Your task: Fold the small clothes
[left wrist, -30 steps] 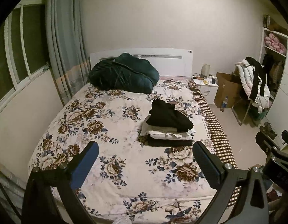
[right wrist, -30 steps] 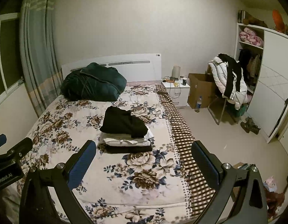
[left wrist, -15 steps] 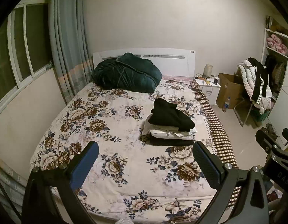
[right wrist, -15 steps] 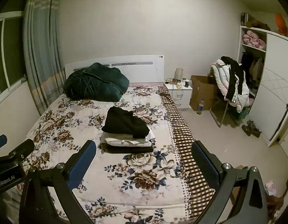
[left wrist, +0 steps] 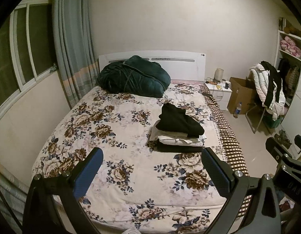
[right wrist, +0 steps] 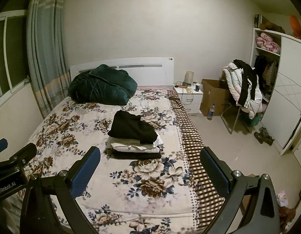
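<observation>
Small clothes, a folded stack of black, white and grey fabric pieces, lie on the floral-print quilted bedspread ahead of both your grippers, toward the side of the bed with the brown-and-cream checked blanket edge.

Left gripper: jaws spread wide, nothing between the blue-padded fingers. The stack sits ahead of it and toward its right finger; in this view its near edge shows just above that fingertip, but it is well apart in depth.

Right gripper: jaws also wide, empty. The stack lies ahead and between its fingers, offset toward the left one. Judgement: the right gripper lines up more squarely; which one is nearer, you cannot tell.

Stack's long axis runs across the grippers' line of sight, left to right. The top black piece is rumpled and skewed against the layers under it, overhanging at the far left. Judgement: that piece looks least finished, and any approach must go forward and down.

Writing: the left gripper's body, seen at the edge of the right view, reads "GenRobot.AI". Lettering on the right gripper's body in the left view is too partial to read.

No loose unfolded garment shows on the bedspread.
</observation>
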